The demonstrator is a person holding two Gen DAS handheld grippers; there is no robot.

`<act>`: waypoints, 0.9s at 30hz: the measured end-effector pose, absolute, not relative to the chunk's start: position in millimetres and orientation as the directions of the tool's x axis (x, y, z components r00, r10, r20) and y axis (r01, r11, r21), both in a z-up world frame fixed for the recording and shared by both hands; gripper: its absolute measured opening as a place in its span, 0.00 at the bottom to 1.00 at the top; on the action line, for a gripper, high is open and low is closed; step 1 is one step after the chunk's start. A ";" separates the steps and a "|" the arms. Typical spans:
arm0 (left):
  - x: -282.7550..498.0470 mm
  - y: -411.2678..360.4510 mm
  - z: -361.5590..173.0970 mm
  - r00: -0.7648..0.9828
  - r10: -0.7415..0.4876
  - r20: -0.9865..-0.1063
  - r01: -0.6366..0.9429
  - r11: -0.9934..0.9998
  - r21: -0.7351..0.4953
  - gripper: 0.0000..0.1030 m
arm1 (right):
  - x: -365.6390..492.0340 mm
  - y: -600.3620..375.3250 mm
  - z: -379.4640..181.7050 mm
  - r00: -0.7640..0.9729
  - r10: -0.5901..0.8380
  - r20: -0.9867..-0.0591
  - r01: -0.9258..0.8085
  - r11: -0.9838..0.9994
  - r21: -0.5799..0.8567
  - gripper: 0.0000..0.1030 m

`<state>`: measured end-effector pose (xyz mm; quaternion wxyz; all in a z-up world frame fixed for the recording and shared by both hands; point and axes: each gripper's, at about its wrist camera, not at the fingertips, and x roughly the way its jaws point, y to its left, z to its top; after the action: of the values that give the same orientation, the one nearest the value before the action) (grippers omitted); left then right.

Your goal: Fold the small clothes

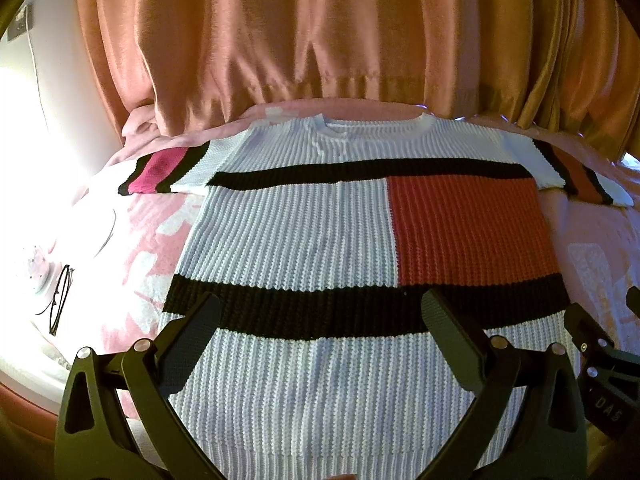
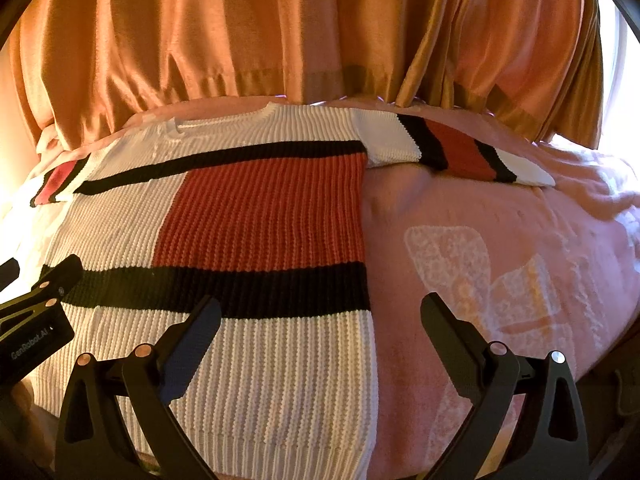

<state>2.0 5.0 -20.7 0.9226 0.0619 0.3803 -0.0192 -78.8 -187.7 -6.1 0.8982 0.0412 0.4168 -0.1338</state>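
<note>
Your knitted sweater [image 1: 320, 240] lies flat and face up on the pink blanket [image 2: 500, 280], its neckline at the far side beneath the orange curtain [image 1: 320, 32] and its ribbed hem nearest you. Both sleeves stretch straight out sideways, the left sleeve [image 1: 168, 172] with a magenta band, the right sleeve [image 2: 460, 152] with a rust one.

Your left gripper [image 1: 320, 320] hovers above the lower body of the sweater, fingers spread wide and holding nothing; both fingertips sit over the lower black stripe. Your right gripper [image 2: 320, 320] is also spread wide and empty, straddling the sweater's right side edge: its left finger is over the knit, its right finger over bare blanket.

That right edge runs straight from armpit to hem, with a broad stretch of open blanket beyond it. On the left side the blanket margin is narrower and washed out by glare; a pair of glasses [image 1: 60, 300] lies there, apart from the sweater. The far edge is tight, the collar close to the curtain's hem. The two grippers sit near each other, each visible at the margin of the other's view.
</note>
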 end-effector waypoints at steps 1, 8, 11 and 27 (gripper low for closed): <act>2.5 4.2 -20.8 0.710 0.012 -0.705 0.083 0.991 0.101 0.96 | -78.9 -187.9 -6.2 0.618 -0.205 -0.759 0.274 0.961 -0.037 0.95; 2.8 2.4 -22.9 0.708 0.012 -0.706 0.087 0.991 0.104 0.96 | -78.3 -189.3 -6.3 0.617 -0.205 -0.760 0.274 0.961 -0.037 0.95; 3.0 1.4 -23.3 0.707 0.011 -0.707 0.089 0.990 0.105 0.96 | -77.4 -192.5 -6.3 0.617 -0.203 -0.760 0.275 0.961 -0.033 0.95; 14.9 -9.3 -25.8 0.691 0.018 -0.722 0.097 0.988 0.117 0.96 | -64.1 -222.4 -4.4 0.612 -0.203 -0.764 0.304 0.953 -0.009 0.95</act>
<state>14.9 -9.3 -25.8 0.9167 0.0733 0.3922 -0.0217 -64.1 -222.4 -4.4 0.8958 0.0607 0.4170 -0.1416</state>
